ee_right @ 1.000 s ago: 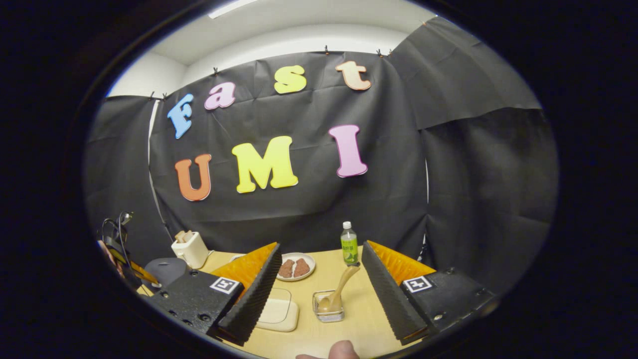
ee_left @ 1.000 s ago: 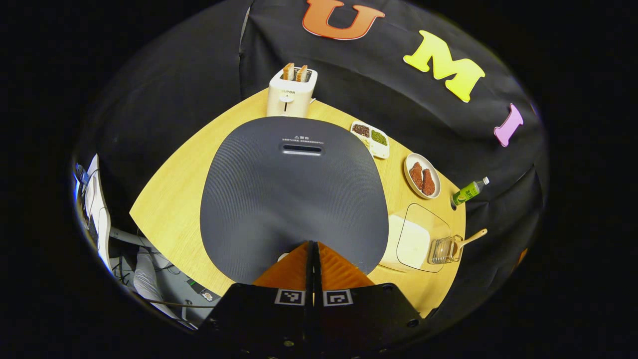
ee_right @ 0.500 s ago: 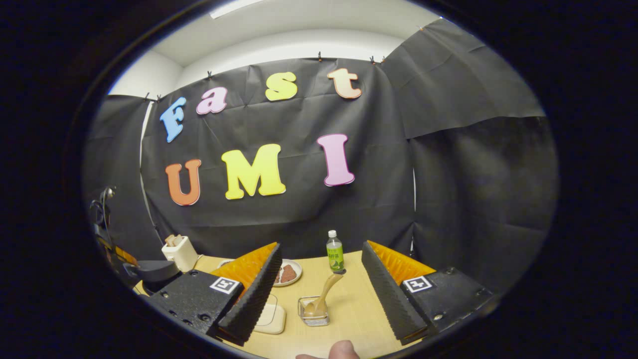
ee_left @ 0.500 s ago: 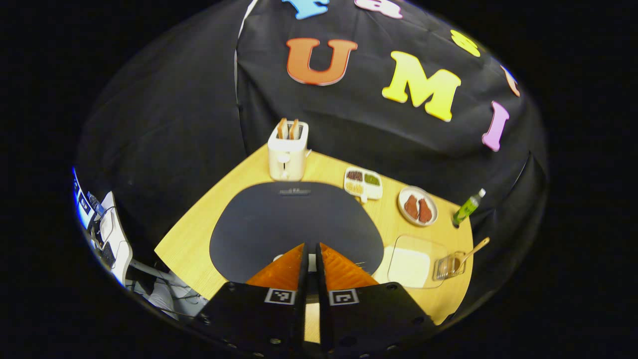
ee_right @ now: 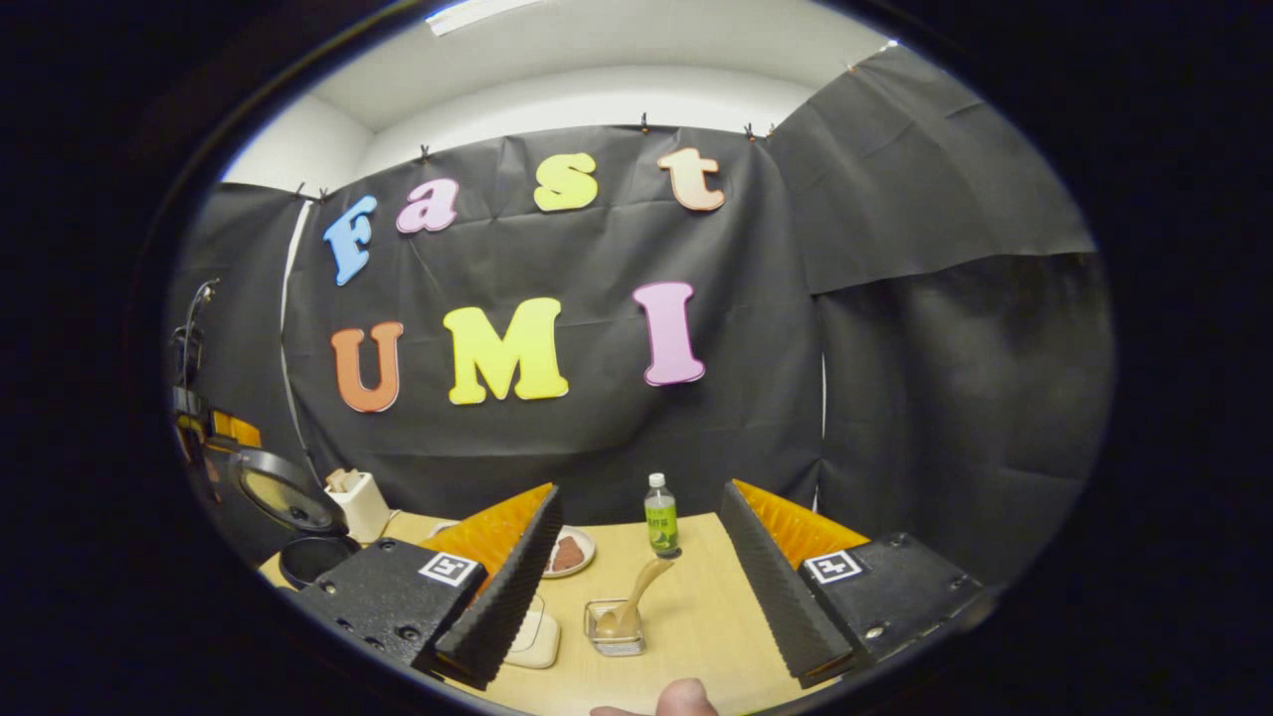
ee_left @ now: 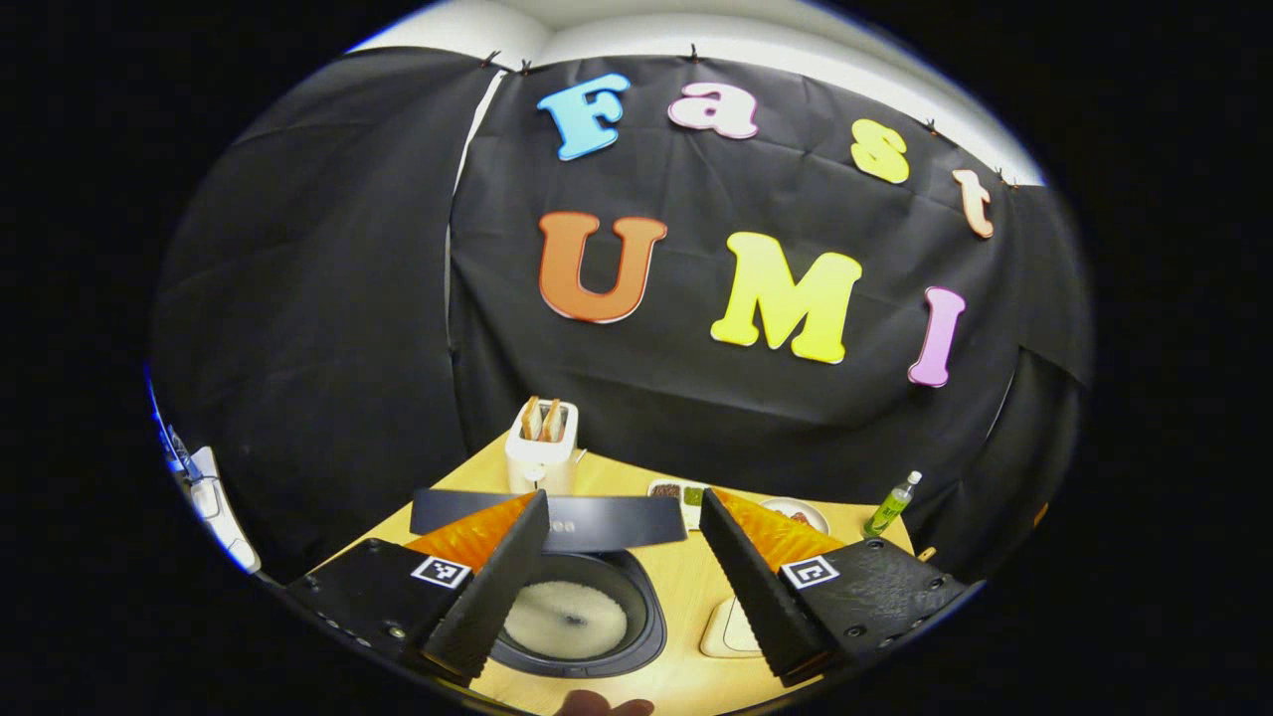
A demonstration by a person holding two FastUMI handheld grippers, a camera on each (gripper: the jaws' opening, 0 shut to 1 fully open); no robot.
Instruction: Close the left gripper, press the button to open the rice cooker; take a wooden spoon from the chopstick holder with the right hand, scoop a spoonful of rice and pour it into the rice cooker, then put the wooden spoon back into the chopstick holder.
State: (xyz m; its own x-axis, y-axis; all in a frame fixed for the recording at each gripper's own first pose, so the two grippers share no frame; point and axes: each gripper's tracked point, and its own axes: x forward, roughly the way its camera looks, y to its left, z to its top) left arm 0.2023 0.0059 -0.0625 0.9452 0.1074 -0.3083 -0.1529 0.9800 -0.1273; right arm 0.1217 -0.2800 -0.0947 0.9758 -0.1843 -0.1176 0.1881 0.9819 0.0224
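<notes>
The rice cooker (ee_left: 587, 656) stands open right below my left gripper (ee_left: 623, 497). Its dark lid (ee_left: 557, 522) is raised behind the pot, and the pot's inside (ee_left: 572, 619) looks whitish. The left gripper is open and holds nothing. In the right gripper view the cooker (ee_right: 308, 559) sits at far left with its lid (ee_right: 283, 489) up. The wooden spoon (ee_right: 636, 592) leans in a clear chopstick holder (ee_right: 617, 636), just ahead between the fingers of my open, empty right gripper (ee_right: 638, 492). A cream rice box (ee_right: 532, 636) with a clear lid lies left of the holder.
On the wooden table (ee_right: 696, 617) a white toaster (ee_left: 540, 452) with bread stands at the back. A divided dish of grains (ee_left: 676, 490), a plate of meat (ee_right: 569, 552) and a green bottle (ee_right: 659, 517) line the back edge. A thumb (ee_right: 686, 696) shows at the bottom.
My left gripper has lifted off the cooker's front, tilted up and opened. The cooker's lid has sprung up, baring the pot. The right gripper has barely shifted.
</notes>
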